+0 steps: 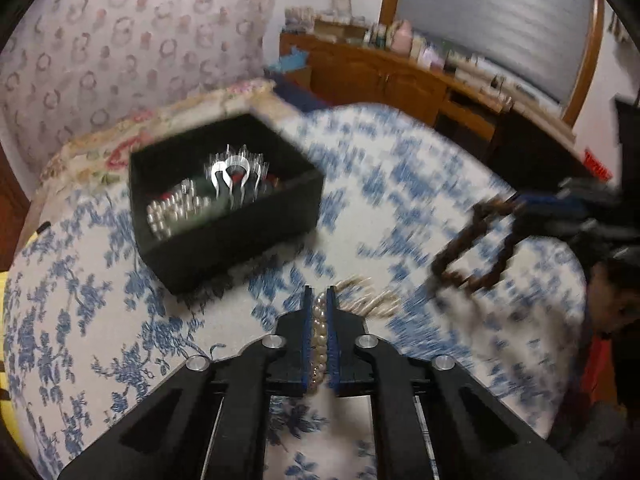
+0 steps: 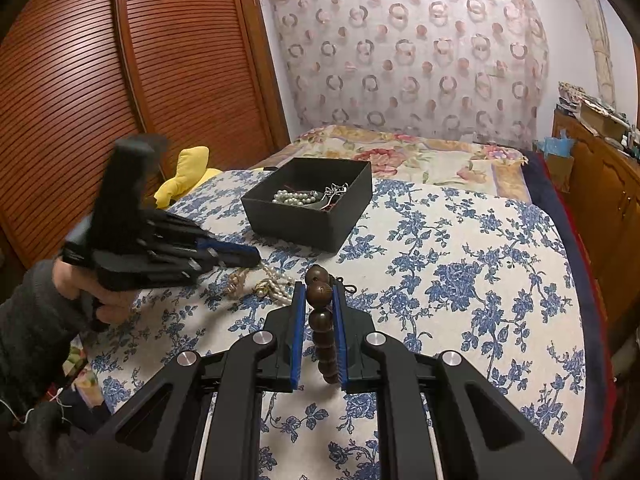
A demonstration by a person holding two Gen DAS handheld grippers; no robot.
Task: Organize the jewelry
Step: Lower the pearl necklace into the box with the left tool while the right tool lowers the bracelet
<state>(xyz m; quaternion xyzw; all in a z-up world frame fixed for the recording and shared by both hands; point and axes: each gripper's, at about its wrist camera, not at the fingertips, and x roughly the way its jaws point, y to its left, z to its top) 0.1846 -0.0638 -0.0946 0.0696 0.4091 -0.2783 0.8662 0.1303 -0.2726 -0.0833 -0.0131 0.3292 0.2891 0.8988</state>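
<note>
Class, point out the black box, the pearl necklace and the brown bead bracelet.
black box [image 2: 280,222], right wrist view, its front wall.
pearl necklace [image 1: 319,344], left wrist view, beads between the jaws.
brown bead bracelet [image 2: 319,291], right wrist view, its large upper bead.

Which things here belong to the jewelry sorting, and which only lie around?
Belong to the job:
- black box
- pearl strand in left claw
- brown bead bracelet in right claw
- pearls inside the box

Just lying about:
- yellow cushion
- floral bedspread
- wooden cabinet
</note>
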